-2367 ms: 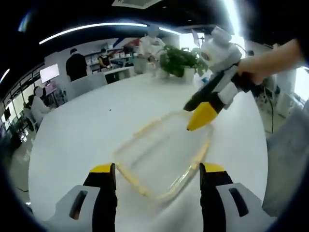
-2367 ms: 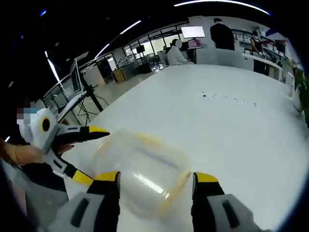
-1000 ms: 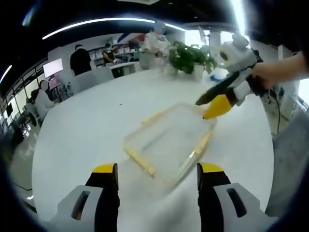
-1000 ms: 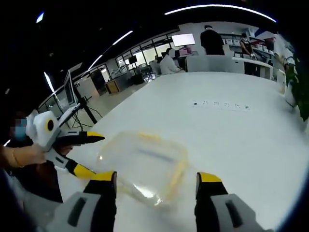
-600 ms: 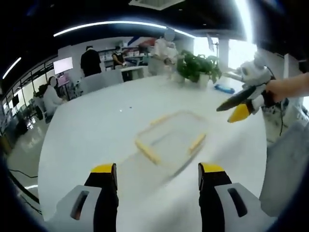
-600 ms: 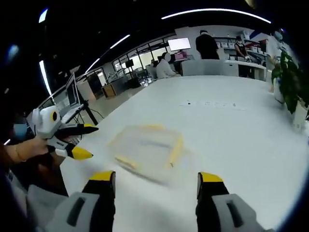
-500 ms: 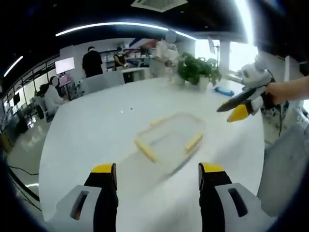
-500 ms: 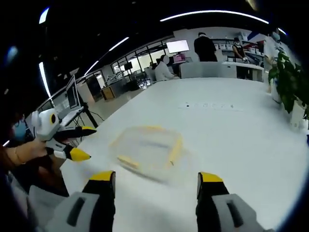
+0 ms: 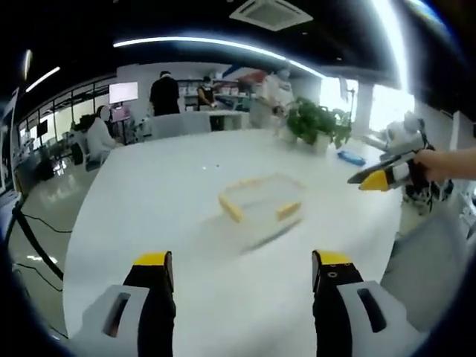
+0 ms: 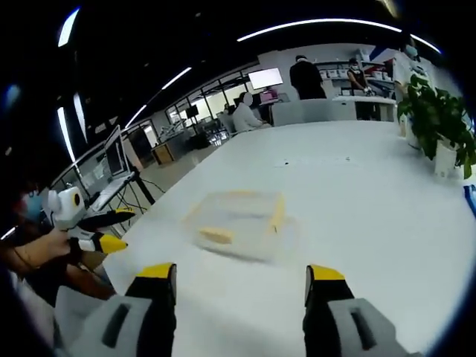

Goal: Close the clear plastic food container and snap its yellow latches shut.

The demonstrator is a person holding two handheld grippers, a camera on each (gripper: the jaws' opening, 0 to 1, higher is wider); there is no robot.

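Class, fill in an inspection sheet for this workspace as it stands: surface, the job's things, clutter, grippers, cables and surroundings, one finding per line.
Surface: white table, broad and bare around the work.
Job's things: clear plastic food container lies flat mid-table with yellow latches along its sides; blur hides whether they are snapped.
Clutter: potted plant and a small blue object near the far edge; a row of small dark marks on the tabletop.
Grippers: left gripper and right gripper both open, empty, clear of the container.
Cables: dark cable on the floor beside the table.
Surroundings: open office with people, a wall screen, desks, ceiling strip lights.
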